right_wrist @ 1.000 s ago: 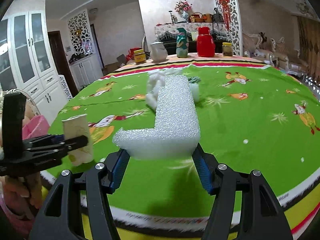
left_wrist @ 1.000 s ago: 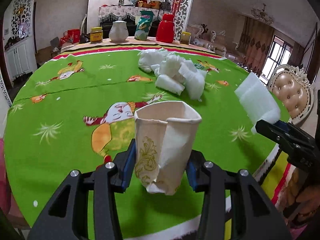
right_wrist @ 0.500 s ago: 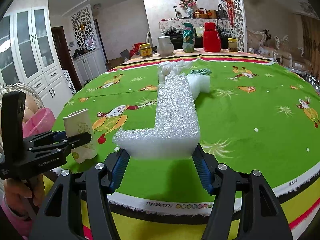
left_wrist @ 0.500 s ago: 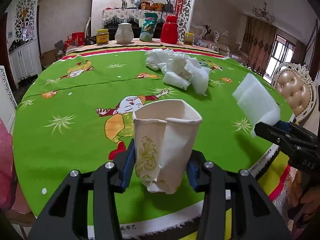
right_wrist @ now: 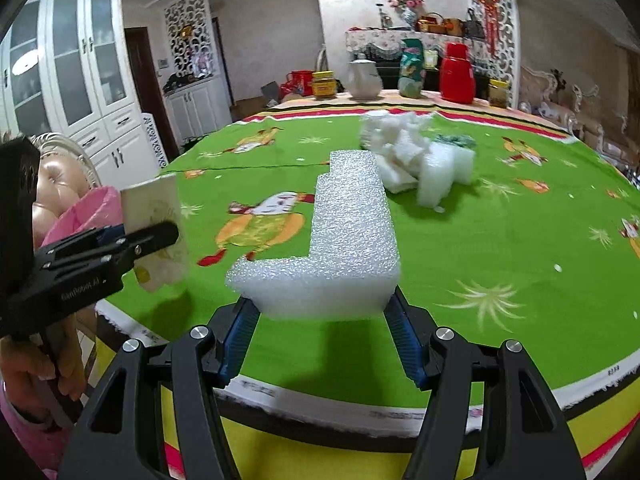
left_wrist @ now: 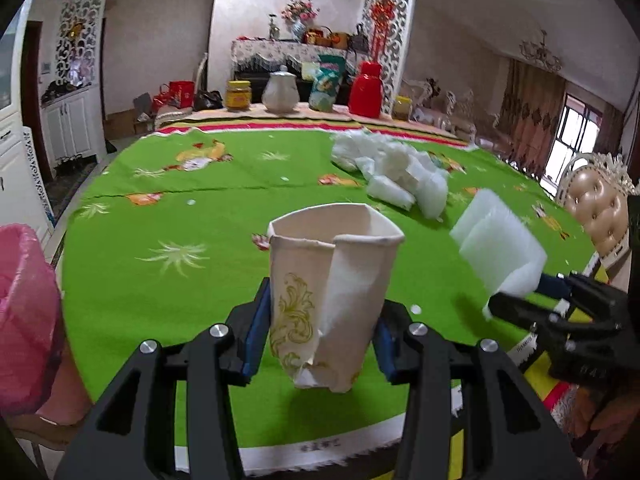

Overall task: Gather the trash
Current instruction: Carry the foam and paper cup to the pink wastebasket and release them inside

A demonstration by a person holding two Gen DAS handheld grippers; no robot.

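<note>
- We judge the step in hand to be the carry: both pieces of trash are lifted clear of the round bench with the green cartoon-print cloth (left_wrist: 168,280) and held above its near edge.
- Our left gripper (left_wrist: 318,336) has its jaws clamped on the crumpled cream paper cup with a gold leaf print (left_wrist: 332,292), which stands upright between the blue pads.
- Our right gripper (right_wrist: 320,332) has its jaws clamped on the white L-shaped block of packing foam (right_wrist: 344,248), gripped at the short foot of the L.
- The pink plastic bin bag (left_wrist: 24,320) shows at the left edge of the left wrist view, beside and below the bench rim; we take it as the drop point.
- The next move, as we judge it, calls for swinging the cup left over the bag's mouth, then parting the jaws; the foam should follow without the two grippers colliding.
- A heap of white foam scraps (left_wrist: 396,172) lies mid-bench, not yet collected.
</note>
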